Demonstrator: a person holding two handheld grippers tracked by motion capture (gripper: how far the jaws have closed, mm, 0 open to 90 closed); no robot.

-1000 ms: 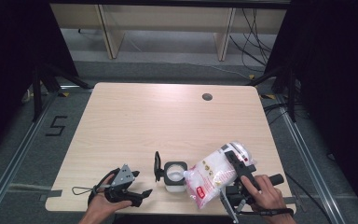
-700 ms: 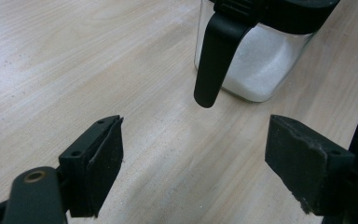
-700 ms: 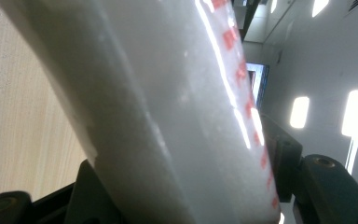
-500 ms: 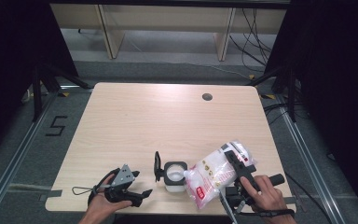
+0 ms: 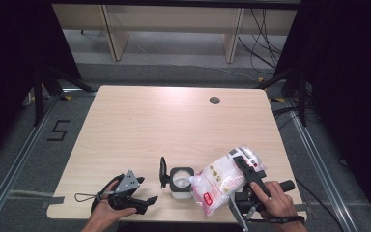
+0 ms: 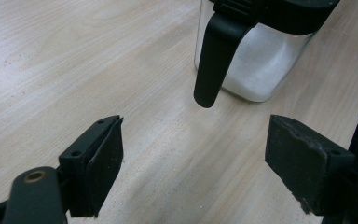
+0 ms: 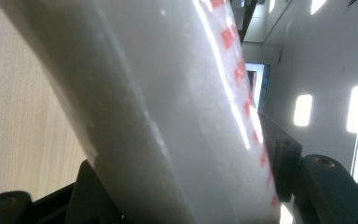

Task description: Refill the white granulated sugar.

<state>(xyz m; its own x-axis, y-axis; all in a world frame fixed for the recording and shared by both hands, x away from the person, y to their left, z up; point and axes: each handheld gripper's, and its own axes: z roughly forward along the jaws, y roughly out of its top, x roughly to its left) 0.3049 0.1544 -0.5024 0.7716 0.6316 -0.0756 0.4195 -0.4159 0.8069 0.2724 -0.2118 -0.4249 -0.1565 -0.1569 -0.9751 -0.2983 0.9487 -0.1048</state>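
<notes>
While the bag is clamped in the right gripper and tipped over the jar at the table's near edge, pouring is judged underway; further tilt is required. The left gripper is spread, empty.

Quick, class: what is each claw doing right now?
Left claw: open, holding nothing, near the jar.
Right claw: shut on the bag, tipped at the jar.

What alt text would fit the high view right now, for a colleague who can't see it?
The right gripper holds a white bag tilted over an open glass jar near the wooden table's front edge. The left gripper rests open to the jar's left.
</notes>
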